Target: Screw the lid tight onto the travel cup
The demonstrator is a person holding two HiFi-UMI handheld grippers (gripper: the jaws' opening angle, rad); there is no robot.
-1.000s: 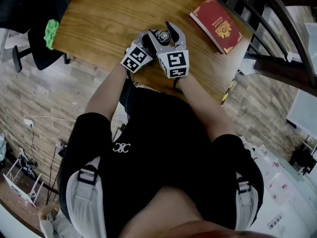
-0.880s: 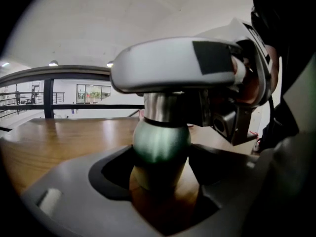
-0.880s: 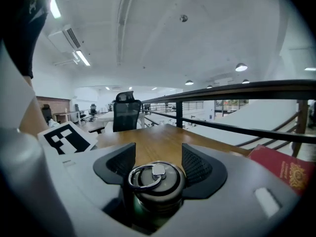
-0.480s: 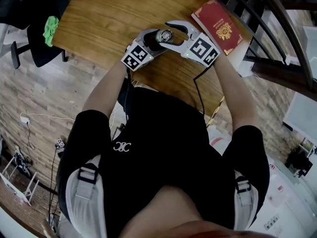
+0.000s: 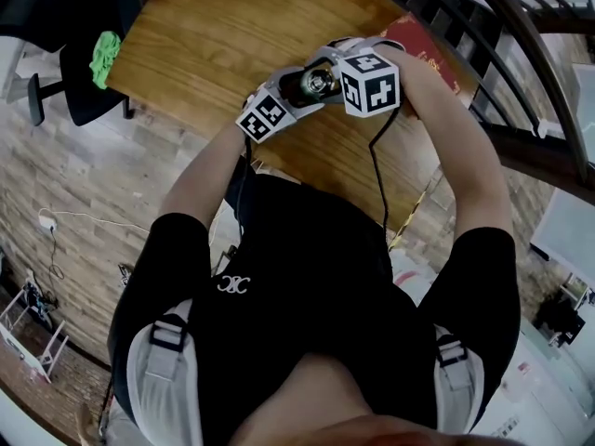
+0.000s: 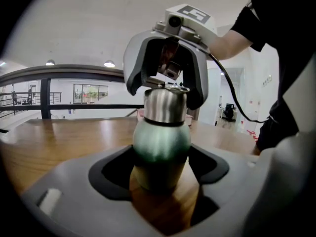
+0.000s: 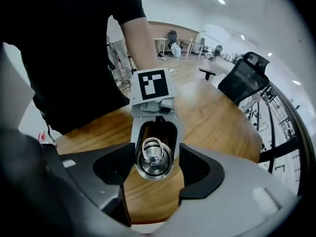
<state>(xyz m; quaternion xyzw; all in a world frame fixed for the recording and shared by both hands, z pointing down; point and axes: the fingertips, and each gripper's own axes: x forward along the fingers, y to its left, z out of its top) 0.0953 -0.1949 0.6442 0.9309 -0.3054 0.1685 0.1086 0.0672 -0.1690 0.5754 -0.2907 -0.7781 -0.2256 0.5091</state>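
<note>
Wooden table. Red book, far edge, partly under an arm. Left gripper, clamped round cup body. Right gripper, from above, closed on lid. Cup, upright on table. Lid, steel, ringed, atop cup.

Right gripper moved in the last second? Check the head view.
Yes. The right gripper, jaws round the lid of the travel cup, has swung from the table's near edge toward the red booklet, now partly hiding it.
</note>
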